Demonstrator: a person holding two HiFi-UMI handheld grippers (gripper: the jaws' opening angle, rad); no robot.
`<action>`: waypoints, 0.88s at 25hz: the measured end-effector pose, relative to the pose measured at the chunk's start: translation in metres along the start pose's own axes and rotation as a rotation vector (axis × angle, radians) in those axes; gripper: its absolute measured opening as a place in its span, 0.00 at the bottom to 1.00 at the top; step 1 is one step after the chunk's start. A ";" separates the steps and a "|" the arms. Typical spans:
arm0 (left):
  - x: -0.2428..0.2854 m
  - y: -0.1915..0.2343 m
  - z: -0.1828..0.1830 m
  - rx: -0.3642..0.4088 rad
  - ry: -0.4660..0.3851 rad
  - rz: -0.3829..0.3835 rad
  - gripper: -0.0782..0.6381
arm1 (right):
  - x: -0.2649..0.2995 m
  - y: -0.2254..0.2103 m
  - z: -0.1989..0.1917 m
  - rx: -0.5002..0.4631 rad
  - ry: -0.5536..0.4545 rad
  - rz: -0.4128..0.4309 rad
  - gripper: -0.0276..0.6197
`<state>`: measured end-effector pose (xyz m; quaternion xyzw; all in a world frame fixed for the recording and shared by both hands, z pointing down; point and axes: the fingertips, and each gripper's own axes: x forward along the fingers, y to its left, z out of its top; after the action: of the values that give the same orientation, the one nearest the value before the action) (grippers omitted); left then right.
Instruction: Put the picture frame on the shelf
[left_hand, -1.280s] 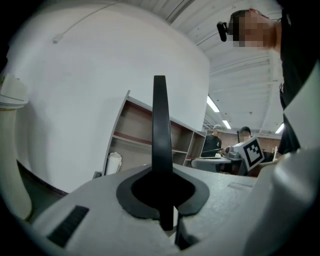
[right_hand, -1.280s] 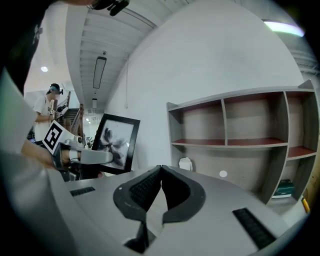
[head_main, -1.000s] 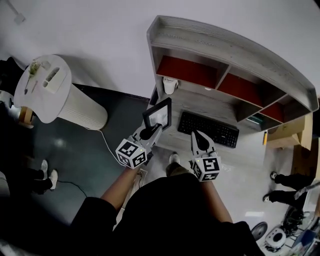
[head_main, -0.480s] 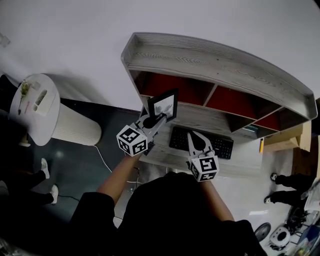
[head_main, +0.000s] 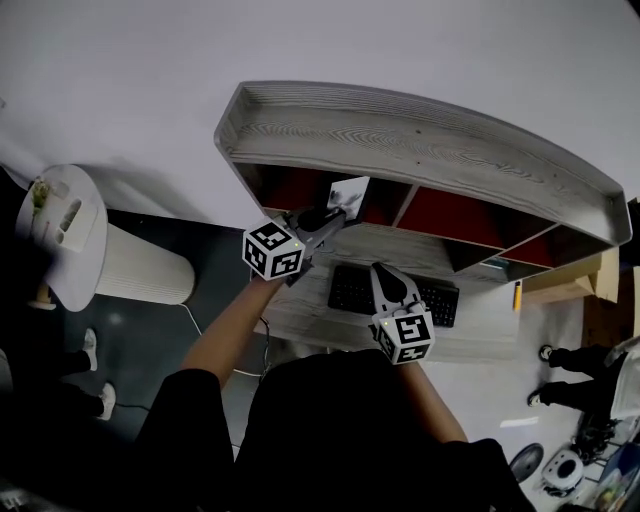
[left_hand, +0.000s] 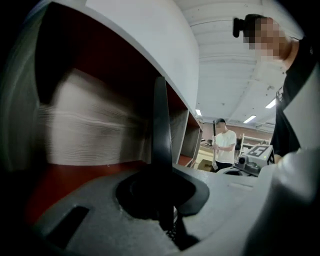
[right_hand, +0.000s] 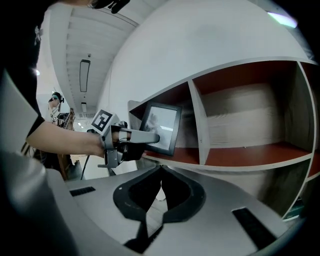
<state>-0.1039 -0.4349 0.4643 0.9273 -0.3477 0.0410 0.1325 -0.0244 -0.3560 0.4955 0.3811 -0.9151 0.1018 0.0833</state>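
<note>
A black picture frame (head_main: 350, 196) with a pale picture is held upright at the mouth of the leftmost red-backed compartment (head_main: 288, 186) of the grey wooden shelf (head_main: 420, 140). My left gripper (head_main: 333, 216) is shut on the frame's lower edge. In the left gripper view the frame (left_hand: 161, 125) shows edge-on between the jaws of that gripper (left_hand: 163, 172). The right gripper view shows the frame (right_hand: 161, 128) over the compartment's floor, with the left gripper (right_hand: 150, 136) clamped on it. My right gripper (head_main: 381, 273) hangs over the keyboard, shut and with nothing in it (right_hand: 161, 170).
A black keyboard (head_main: 352, 290) lies on the desk (head_main: 300, 320) under the shelf. More red-backed compartments (head_main: 440, 215) run to the right. A white round stand (head_main: 62, 232) is on the floor at left. A person (left_hand: 224, 144) stands far off, and feet (head_main: 565, 392) show at right.
My left gripper has lifted the frame from over the desk up to the mouth of the leftmost compartment. The right gripper stayed over the keyboard. The head view tilted toward the shelf.
</note>
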 end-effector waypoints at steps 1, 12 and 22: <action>0.005 0.002 0.000 0.006 0.019 -0.017 0.14 | 0.001 -0.002 -0.001 0.001 0.003 -0.001 0.06; 0.048 0.022 0.002 0.015 0.112 -0.053 0.14 | 0.002 -0.029 0.001 0.007 0.019 -0.066 0.06; 0.080 0.053 0.005 -0.056 0.220 0.048 0.24 | 0.006 -0.037 -0.002 0.030 0.049 -0.083 0.06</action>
<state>-0.0783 -0.5256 0.4843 0.9045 -0.3543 0.1358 0.1949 -0.0022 -0.3848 0.5037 0.4171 -0.8947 0.1212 0.1040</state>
